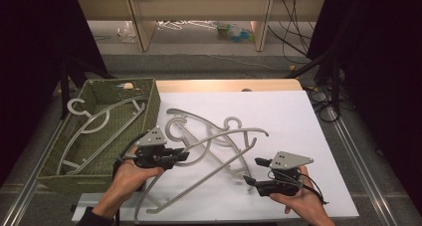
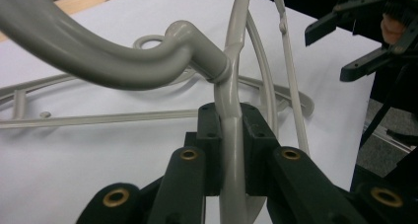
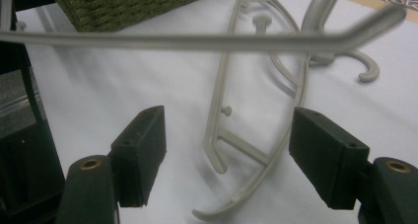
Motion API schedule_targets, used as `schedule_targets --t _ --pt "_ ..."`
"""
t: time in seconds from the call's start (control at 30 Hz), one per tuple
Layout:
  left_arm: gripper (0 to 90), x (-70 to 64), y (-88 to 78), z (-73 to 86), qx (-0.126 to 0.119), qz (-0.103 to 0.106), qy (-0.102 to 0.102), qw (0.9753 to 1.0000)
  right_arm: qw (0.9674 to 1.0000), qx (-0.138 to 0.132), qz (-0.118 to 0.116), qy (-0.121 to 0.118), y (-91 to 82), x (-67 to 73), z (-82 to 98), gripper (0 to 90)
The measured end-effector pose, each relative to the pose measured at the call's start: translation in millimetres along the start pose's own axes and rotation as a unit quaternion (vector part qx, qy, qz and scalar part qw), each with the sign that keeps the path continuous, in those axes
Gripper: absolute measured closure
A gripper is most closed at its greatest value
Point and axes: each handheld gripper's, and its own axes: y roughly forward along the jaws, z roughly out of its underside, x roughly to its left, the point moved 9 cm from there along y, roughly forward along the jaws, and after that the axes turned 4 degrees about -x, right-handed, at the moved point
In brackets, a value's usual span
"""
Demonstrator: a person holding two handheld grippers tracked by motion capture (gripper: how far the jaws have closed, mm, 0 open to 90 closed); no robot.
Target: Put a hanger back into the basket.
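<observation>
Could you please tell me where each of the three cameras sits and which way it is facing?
High view: above the near table edge, looking forward and down; forearms, left gripper, right gripper.
Left gripper view: on that gripper, along fingers clamping a grey hanger.
Right gripper view: along open fingers toward the green basket.
Shared: hangers on the white table.

surface: white table (image 1: pixel 298 116) | on it: grey hangers (image 1: pixel 199 129), green woven basket (image 1: pixel 149 106)
</observation>
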Motion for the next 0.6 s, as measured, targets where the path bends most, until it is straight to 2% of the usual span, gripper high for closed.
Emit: schedule_targets --t 0.03,0.13,0.17,0.23,0.4,0.47,0.5,0.6 --pt "80.7 -0.1 -2.8 -1.7 -0.004 0.001 -0.006 1.0 1.0 0.002 -0.002 0.001 -0.2 0.3 1.4 30.5" --pt "80.7 4.4 -13.6 -8.5 -0.017 -0.006 -0.009 0.9998 0.9999 -0.003 0.01 0.007 -1.0 -2.1 2.5 25.5" --pt "80.7 5.3 -16.6 -9.9 -0.021 -0.009 -0.016 0.9996 0.9999 0.0 0.01 0.008 -1.2 -2.5 3.3 25.8" --pt "80.6 6.3 -21.2 -12.0 -0.023 -0.004 -0.021 0.9995 0.9998 -0.003 0.013 0.012 -1.4 -3.1 3.7 25.8" --pt "80.6 9.6 -33.0 -19.6 -0.023 -0.006 -0.026 0.9994 0.9998 -0.002 0.015 0.012 -0.7 -4.4 5.0 24.7" --pt "80.5 11.2 -39.4 -25.8 -0.032 -0.002 -0.029 0.9991 0.9998 -0.002 0.014 0.011 -0.3 -4.0 5.3 24.9" --pt "80.5 13.9 -47.5 -32.5 -0.034 -0.007 -0.029 0.999 0.9998 -0.002 0.014 0.011 -0.1 -4.2 5.4 24.9" --pt "80.5 17.5 -55.2 -40.1 -0.039 -0.012 -0.027 0.9988 0.9999 0.001 0.013 0.011 0.1 -4.0 6.4 25.0"
